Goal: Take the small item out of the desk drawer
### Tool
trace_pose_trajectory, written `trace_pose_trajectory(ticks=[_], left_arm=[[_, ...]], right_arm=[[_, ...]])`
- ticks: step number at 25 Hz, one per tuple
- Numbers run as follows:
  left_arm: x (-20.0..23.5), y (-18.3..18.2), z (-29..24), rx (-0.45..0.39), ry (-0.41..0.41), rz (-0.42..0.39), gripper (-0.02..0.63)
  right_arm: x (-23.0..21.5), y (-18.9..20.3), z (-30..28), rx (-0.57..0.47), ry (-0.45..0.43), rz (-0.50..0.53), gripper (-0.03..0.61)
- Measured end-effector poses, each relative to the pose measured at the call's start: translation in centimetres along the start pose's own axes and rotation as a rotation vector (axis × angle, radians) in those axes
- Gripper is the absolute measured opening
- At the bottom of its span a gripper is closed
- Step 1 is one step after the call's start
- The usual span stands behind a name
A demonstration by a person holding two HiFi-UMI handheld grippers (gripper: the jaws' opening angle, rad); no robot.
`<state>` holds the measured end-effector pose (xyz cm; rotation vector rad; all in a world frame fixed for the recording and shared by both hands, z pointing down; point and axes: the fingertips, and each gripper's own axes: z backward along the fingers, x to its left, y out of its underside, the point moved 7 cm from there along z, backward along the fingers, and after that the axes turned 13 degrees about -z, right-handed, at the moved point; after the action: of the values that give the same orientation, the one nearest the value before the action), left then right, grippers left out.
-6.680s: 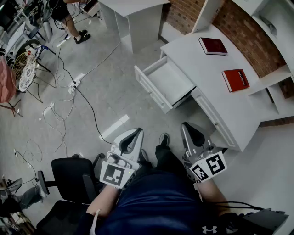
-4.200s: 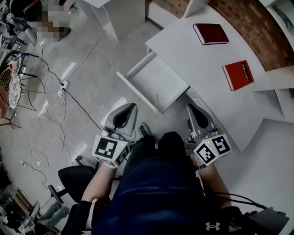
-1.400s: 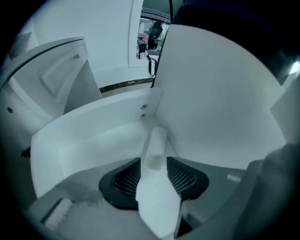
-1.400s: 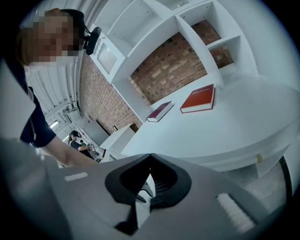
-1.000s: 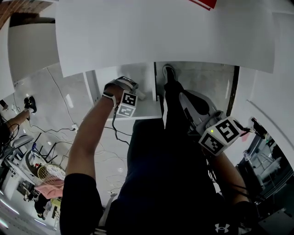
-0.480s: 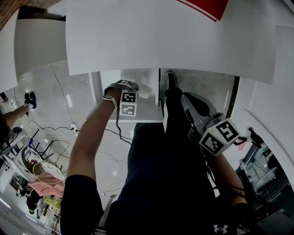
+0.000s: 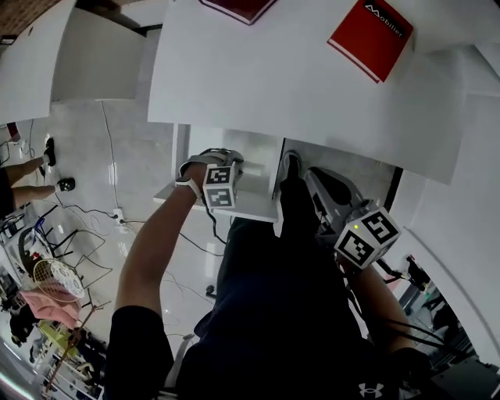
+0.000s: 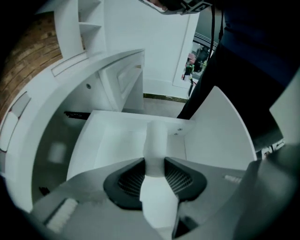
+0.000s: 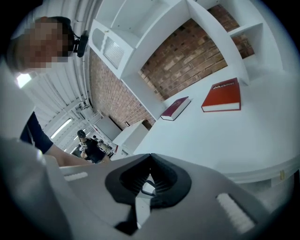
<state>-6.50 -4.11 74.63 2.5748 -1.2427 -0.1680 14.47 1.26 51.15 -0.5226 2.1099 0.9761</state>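
A small white item (image 8: 156,140), narrow and upright, stands between the dark ribbed pads of my left gripper (image 8: 154,161), which is shut on it. Behind it lies the white floor of the open desk drawer (image 8: 108,136). In the head view my left gripper (image 7: 221,158) reaches into the drawer (image 7: 254,205) under the desk top; the item itself is hidden there. My right gripper (image 7: 320,181) hangs beside the person's leg, right of the drawer. Its jaws (image 9: 150,157) meet at the tips with nothing held.
The white desk top (image 7: 297,101) carries a red book (image 7: 369,37) and a dark red book (image 7: 238,8); both also show in the right gripper view, the red book (image 9: 224,97) and the dark red book (image 9: 176,108). Cables and clutter lie on the floor (image 7: 47,273) at the left.
My left gripper has stayed in the drawer, drawing slightly toward the front edge. The head view has tilted up, bringing both books into sight. The right gripper has barely moved.
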Motion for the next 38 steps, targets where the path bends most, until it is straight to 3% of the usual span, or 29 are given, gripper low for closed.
trace_pose_trajectory(ticks=[6,16,20,27,32,38], left_arm=[[0.2,-0.1,4.6,-0.010,-0.118,0.123,0.140],[1.2,0.8,12.5,-0.125,-0.355,0.545,0.140],[1.1,1.5,15.2,-0.159,-0.443,0.667,0.140],[3.2,3.3,18.4,-0.211,-0.516,0.869,0.140],[6.1,4.6,19.1,-0.192,-0.544,0.935,0.140],[9.5,5.3,18.0,-0.147,-0.518,0.962,0.138]], right_arm=[[1.9,-1.6,-0.2,0.025,-0.046,0.059,0.003],[4.2,-3.4,-1.0,0.056,-0.132,0.138,0.003],[5.6,-4.1,-1.2,0.046,-0.164,0.163,0.003],[7.1,-5.5,-0.6,0.013,-0.185,0.183,0.003],[7.4,-6.2,0.2,-0.012,-0.180,0.181,0.003],[7.4,-7.4,1.3,-0.059,-0.159,0.181,0.003]])
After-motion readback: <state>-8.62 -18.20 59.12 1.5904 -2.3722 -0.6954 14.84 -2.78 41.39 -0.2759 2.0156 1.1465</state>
